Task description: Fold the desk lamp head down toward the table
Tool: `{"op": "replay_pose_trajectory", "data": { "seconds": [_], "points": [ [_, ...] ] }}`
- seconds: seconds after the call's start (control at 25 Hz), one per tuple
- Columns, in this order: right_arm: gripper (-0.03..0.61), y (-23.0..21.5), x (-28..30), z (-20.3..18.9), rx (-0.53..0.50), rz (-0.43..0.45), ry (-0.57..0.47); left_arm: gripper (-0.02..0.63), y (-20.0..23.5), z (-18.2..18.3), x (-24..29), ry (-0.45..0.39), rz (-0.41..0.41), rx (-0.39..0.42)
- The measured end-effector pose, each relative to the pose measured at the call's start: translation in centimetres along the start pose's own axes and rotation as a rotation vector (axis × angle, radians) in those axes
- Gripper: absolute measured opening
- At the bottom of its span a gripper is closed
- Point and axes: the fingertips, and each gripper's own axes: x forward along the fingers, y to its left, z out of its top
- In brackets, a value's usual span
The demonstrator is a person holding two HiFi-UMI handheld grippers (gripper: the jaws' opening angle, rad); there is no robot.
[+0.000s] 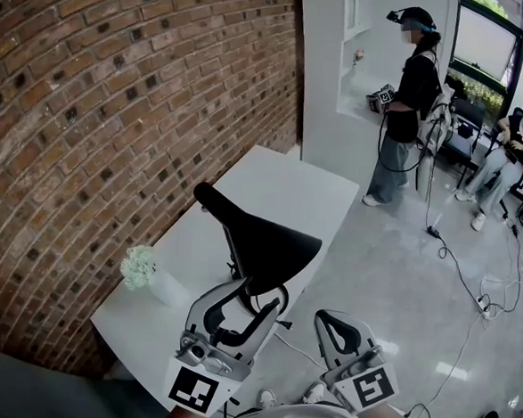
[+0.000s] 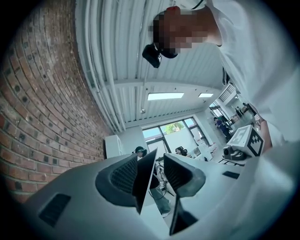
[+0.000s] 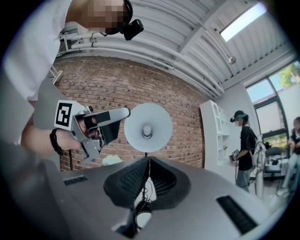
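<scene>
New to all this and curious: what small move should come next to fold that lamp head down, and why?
I'd guess: close the left gripper on the lower rim of the lamp head. Its jaws stand apart right at that rim, whereas the right gripper is shut and sits farther back, so the left one looks best placed.

Lamp (image 1: pixel 266 246) base hidden behind left gripper (image 1: pixel 263 295); table (image 1: pixel 282 189) near corner likewise.
</scene>
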Motion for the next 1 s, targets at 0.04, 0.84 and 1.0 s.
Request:
{"op": "replay_pose_trajectory", "data": {
  "seconds": [0.04, 0.84, 1.0],
  "points": [
    [0.018, -0.1, 0.0, 0.1, 0.001, -0.002, -0.002, 0.158, 0.0, 0.1, 0.2, -0.003, -0.009, 0.002],
    [0.018, -2.0, -1.2, -0.2, 0.004, 0.005, -0.004, 0.169, -2.0, -2.7, 0.6, 0.078, -0.044, -0.073],
    [0.018, -2.4, -1.4, -0.6, 0.002, 0.010, 0.008, 0.183, -2.3, -3.0, 0.6, 0.088, -0.037, -0.093]
  ]
}}
